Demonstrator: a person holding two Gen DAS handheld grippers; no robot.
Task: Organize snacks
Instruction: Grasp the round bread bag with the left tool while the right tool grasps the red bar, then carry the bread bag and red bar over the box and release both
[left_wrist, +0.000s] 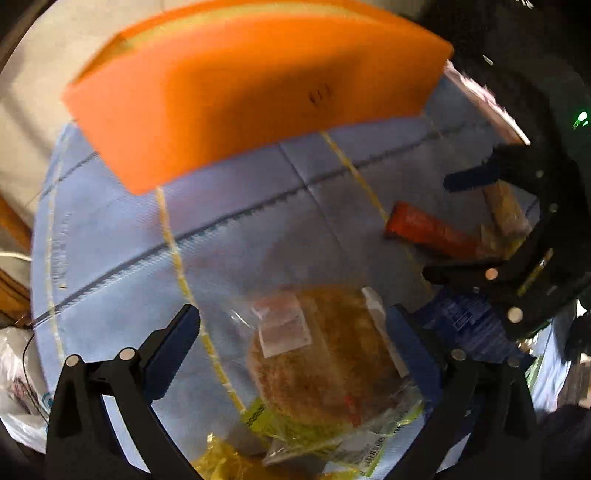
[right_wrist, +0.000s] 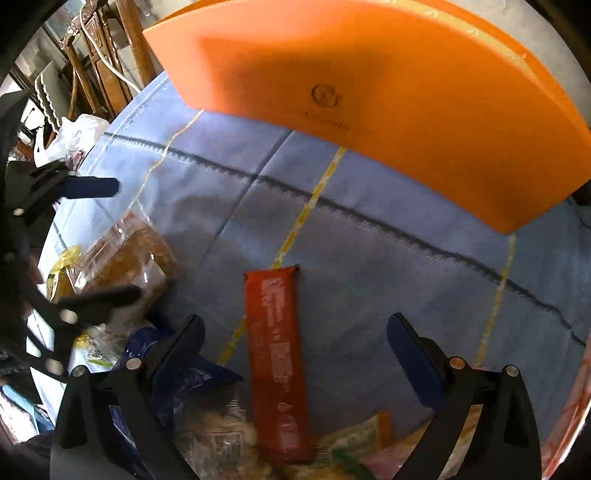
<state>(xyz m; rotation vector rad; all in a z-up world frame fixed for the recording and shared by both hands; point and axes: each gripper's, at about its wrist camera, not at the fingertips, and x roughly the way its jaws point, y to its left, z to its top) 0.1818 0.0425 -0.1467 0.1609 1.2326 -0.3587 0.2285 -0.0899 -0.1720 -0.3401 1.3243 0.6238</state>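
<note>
An orange box (left_wrist: 255, 92) stands at the far side of a blue cloth (left_wrist: 258, 236); it also shows in the right wrist view (right_wrist: 388, 99). My left gripper (left_wrist: 295, 332) is open over a clear bag holding a round brown cake (left_wrist: 321, 350). My right gripper (right_wrist: 295, 339) is open over a long red snack bar (right_wrist: 277, 354), which also shows in the left wrist view (left_wrist: 428, 230). The right gripper (left_wrist: 480, 229) shows at the right of the left wrist view; the left gripper (right_wrist: 107, 240) shows at the left of the right wrist view, around the cake bag (right_wrist: 125, 258).
A blue packet (right_wrist: 177, 373) and several clear and yellow-green wrapped snacks (right_wrist: 347, 446) lie at the near edge of the cloth. Wooden chair legs (right_wrist: 107, 62) and a white plastic bag (right_wrist: 74, 136) are beyond the cloth's left edge.
</note>
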